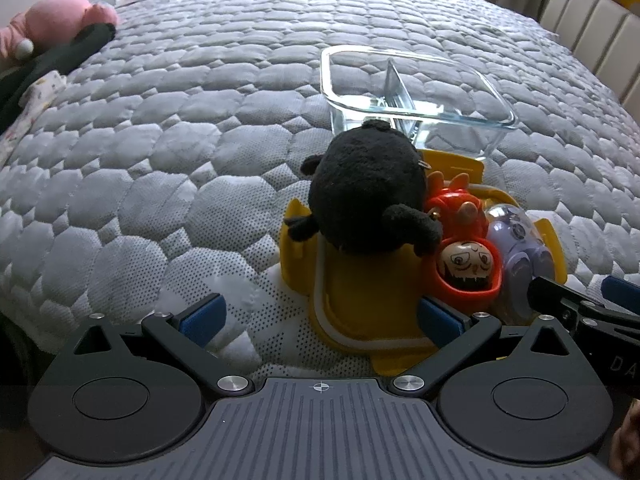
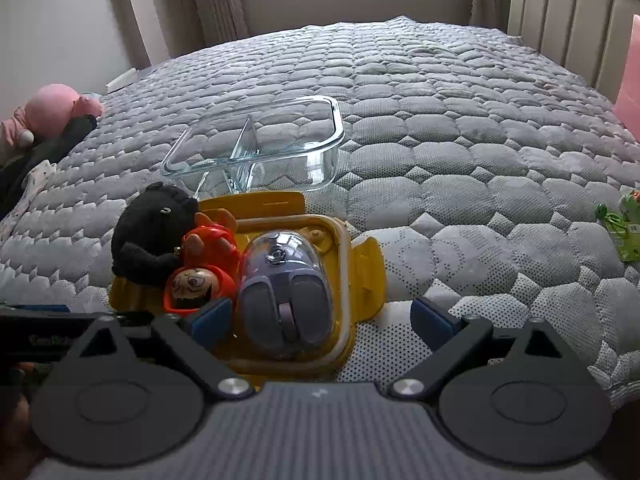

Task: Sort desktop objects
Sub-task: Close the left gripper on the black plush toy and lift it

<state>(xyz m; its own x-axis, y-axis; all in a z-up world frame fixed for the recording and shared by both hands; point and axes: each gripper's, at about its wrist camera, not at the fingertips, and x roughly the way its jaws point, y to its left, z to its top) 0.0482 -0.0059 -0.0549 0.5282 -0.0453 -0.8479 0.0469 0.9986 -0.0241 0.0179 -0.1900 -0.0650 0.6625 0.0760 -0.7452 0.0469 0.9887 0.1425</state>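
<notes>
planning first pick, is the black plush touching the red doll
Touching. In the right wrist view the black plush presses its arm against the red doll with no gap; the left wrist view agrees.

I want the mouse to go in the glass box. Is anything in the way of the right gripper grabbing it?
Nothing visible blocks it. The purple mouse lies on the yellow lid just ahead of the open right gripper. The red doll sits beside it.
</notes>
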